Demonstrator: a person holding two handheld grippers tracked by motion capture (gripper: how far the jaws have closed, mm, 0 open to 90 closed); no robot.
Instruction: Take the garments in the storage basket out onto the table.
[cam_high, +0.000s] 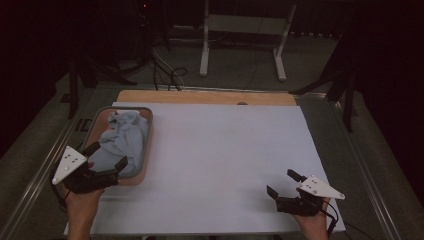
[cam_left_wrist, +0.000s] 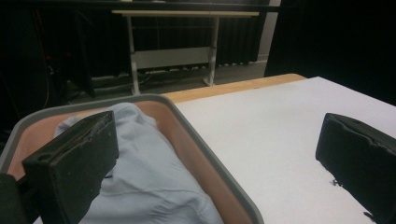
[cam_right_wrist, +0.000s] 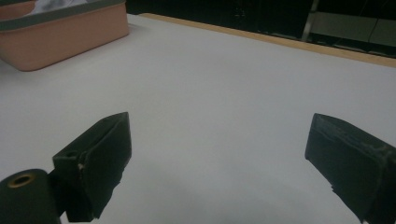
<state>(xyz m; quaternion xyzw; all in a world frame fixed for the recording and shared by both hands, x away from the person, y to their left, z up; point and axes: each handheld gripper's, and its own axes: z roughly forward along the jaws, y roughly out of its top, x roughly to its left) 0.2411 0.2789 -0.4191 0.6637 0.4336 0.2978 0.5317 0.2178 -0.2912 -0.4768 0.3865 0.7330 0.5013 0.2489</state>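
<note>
At far left on the tabletop (cam_high: 215, 165), a crumpled pale-blue cloth (cam_high: 122, 137) lies in a pink basin (cam_high: 146, 150); soft, light, best pinched at a raised fold; left gripper (cam_high: 106, 156) and right gripper (cam_high: 283, 182) gape apart.

My high view: above near table edge, looking forward and down over whole white sheet-covered table (cam_high: 220, 165). My left gripper view: low, close over near end of grey-rimmed salmon plastic tub (cam_left_wrist: 196, 135), facing far edge. My right gripper view: low, facing far-left corner; shares tub (cam_right_wrist: 65, 32).
</note>
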